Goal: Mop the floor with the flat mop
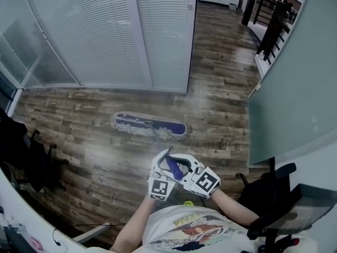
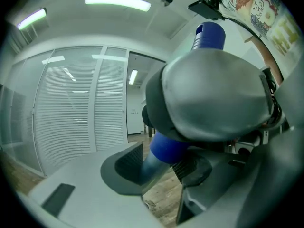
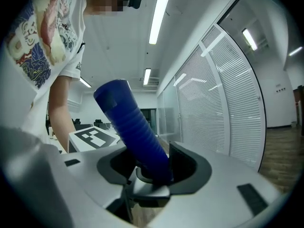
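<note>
Clamping both the left gripper point(image 1: 163, 165) and right gripper point(image 1: 185, 165) on the blue handle point(image 1: 174, 168), we were mid-stroke, the flat mop head point(image 1: 150, 125) lying on the floor point(image 1: 95, 157) ahead; next, we judged, came a steady sideways sweep.

Wood-plank floor point(image 1: 221, 78); white blinds point(image 1: 95, 30) behind glass; ceiling strip lights point(image 2: 118, 2); perhaps chair point(image 1: 266, 187) right.

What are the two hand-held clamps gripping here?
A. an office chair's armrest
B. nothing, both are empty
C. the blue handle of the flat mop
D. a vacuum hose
C: the left gripper and the right gripper each have their jaws closed on the blue mop handle, and the mop head lies on the wooden floor ahead.
</note>
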